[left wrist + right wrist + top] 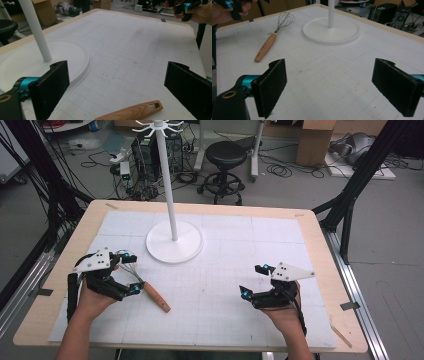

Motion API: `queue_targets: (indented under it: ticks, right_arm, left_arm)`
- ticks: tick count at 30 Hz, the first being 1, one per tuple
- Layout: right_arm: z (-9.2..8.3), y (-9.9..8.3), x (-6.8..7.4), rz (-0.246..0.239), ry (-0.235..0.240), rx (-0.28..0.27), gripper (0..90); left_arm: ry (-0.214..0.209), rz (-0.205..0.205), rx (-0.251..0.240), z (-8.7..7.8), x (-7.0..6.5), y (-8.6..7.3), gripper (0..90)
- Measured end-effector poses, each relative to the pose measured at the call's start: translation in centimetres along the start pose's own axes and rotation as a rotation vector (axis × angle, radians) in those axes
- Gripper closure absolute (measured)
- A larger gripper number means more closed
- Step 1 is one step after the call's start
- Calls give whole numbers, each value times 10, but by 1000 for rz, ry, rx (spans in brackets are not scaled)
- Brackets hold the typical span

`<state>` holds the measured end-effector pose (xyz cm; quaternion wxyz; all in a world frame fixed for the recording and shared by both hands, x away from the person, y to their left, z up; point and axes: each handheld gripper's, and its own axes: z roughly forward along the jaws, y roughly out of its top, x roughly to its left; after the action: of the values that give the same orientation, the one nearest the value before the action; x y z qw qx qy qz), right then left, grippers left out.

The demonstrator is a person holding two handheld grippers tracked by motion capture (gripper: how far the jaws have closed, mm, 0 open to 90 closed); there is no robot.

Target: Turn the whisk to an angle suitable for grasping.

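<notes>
While the whisk lies flat on the mat, nothing is gripped yet.

Step in hand: the left gripper (129,272) hangs over the whisk (148,287), its jaws spread wide with the wooden handle between and below them; I judge this an approach for a pick-up, probably meant for the white hook stand (173,236).

Whisk position: on the white gridded mat (225,255), front left, just ahead of the stand's round base and apart from it; wire head towards the stand, handle end towards the person.

Left gripper: jaws apart, gripping nothing, handle (131,112) low between them.

Right gripper: the right gripper (254,281) hangs over bare mat front right, jaws apart, idle, well away from the whisk.

Next move calls for: lowering the left gripper until the pads bracket the handle, then closing squarely across it; a round, smooth handle could roll if caught off-centre.

Left gripper view adds: the hanging slot in the handle's end, which the high view is too coarse to show.

Right gripper view adds: the whole whisk (272,36), wire loops included, whereas from above the left gripper partly covers them.

High view adds: the hooks at the stand's top.
</notes>
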<state>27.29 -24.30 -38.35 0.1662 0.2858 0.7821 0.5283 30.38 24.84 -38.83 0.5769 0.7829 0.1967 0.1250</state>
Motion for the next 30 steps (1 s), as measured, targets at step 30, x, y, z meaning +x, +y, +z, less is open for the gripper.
queue_targets:
  ticks: [30]
  right_arm:
    - [-2,-3,-2,9,-6,2,112]
  left_arm:
    - [-21,39,77,8,-7,4,66]
